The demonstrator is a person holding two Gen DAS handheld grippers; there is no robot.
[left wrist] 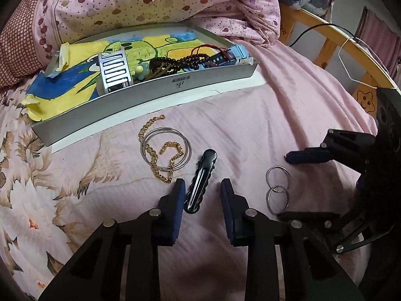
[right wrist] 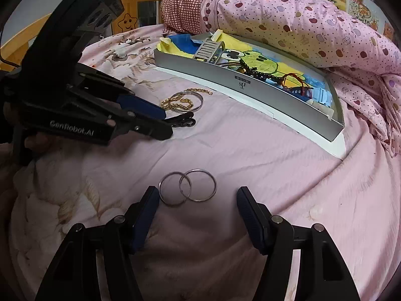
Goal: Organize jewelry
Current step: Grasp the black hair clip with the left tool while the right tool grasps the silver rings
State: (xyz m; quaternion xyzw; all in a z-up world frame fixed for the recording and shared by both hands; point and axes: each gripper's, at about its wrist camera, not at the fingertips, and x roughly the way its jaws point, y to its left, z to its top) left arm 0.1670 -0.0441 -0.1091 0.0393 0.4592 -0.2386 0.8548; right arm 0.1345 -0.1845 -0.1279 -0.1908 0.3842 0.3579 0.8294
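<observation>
Lying on the pink bedsheet [left wrist: 250, 125] near the grey box [left wrist: 175, 82] are the pieces not yet put away: a black hair clip [left wrist: 200, 180], a gold chain [left wrist: 163, 155] tangled across large silver hoops [left wrist: 166, 151], and two small linked rings [right wrist: 188, 186] to the right. Already inside the far box are a silver cuff bracelet [left wrist: 114, 71], dark bead strands [left wrist: 180, 61] and a blue watch [left wrist: 231, 55], so the sorting looks roughly half done.

The left gripper [left wrist: 201, 198] straddles the near end of the hair clip; its jaws are narrowed but not clamped, one pad about at the clip's left edge, a gap on the right. The right gripper [right wrist: 198, 200] sits released, its pads either side of the linked rings and just short of them. Both picks are judged to be about to happen, with the chain and hoops left afterwards.
</observation>
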